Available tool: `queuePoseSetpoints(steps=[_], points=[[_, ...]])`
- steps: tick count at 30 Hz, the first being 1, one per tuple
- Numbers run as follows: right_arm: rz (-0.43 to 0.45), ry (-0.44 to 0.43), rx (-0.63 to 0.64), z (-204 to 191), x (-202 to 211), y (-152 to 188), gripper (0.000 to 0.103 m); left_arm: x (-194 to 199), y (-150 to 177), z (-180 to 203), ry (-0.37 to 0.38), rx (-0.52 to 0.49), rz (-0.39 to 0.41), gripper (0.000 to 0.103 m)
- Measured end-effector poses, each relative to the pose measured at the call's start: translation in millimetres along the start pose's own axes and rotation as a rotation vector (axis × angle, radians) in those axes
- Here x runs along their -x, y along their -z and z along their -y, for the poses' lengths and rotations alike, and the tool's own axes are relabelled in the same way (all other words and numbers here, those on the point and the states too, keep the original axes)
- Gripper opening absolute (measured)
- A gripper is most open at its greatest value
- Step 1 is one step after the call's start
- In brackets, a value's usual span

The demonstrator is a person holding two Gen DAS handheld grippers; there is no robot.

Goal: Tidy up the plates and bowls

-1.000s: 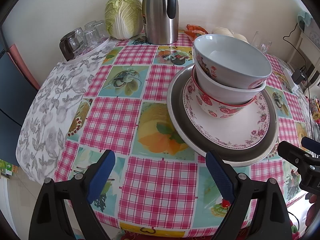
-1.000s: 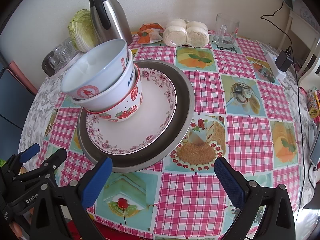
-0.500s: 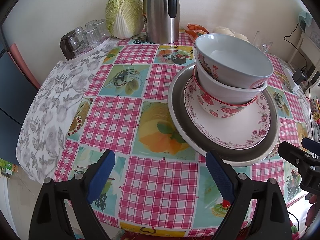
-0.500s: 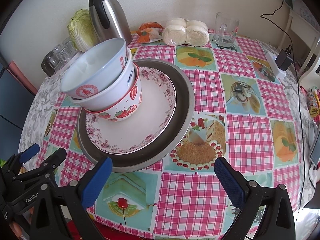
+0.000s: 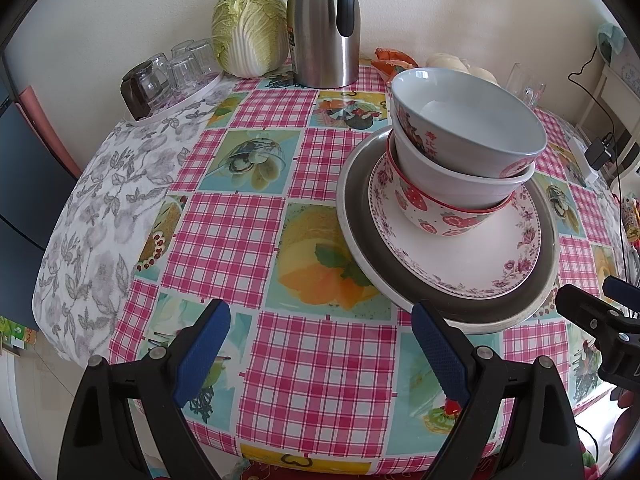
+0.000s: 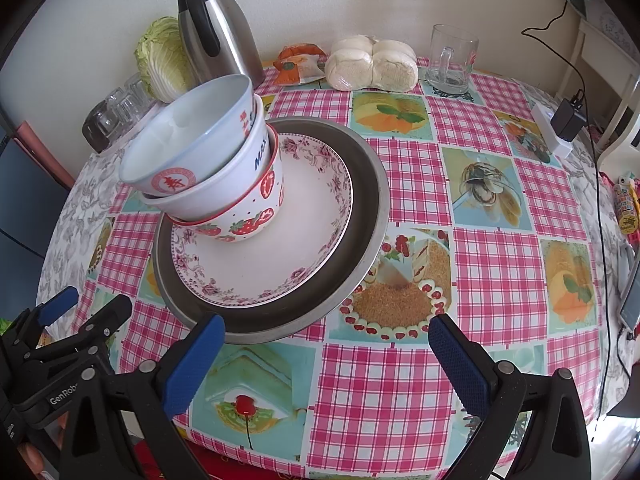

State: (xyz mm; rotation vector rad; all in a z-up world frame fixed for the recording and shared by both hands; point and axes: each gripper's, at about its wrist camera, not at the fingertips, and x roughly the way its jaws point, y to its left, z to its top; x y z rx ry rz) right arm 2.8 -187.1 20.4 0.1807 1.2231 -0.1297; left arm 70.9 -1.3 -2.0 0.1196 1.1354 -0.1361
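Both wrist views look steeply down from nearby, sharing the stacked dishes point(image 5: 460, 184)

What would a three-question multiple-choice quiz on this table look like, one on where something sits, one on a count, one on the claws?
1. Where does the strawberry bowl stand?
A. on the floral plate
B. beside the kettle
C. on the bare cloth

2. How many bowls are nested in the stack?
A. two
B. three
C. five

3. How do both claws stand?
A. shut on a plate
B. shut on a bowl
C. open, holding nothing

Answers:
1 A, it rests on the floral plate, itself inside the grey dish.
2 B, the strawberry bowl, a white bowl and a pale blue bowl.
3 C, the left claw and right claw show only tablecloth between their pads.
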Motion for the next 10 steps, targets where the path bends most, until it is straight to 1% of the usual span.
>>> queuePoseSetpoints(steps=[6, 10], points=[[-0.001, 0.0, 0.0, -0.2, -0.1, 0.4, 0.103, 5.4, 2.7, -2.5, -0.009, 0.001, 0.022, 0.092], [-0.001, 0.0, 0.0, -0.3, -0.3, -0.7, 0.103, 5.6, -0.4, -1.2, -0.003, 0.006, 0.015, 0.092]])
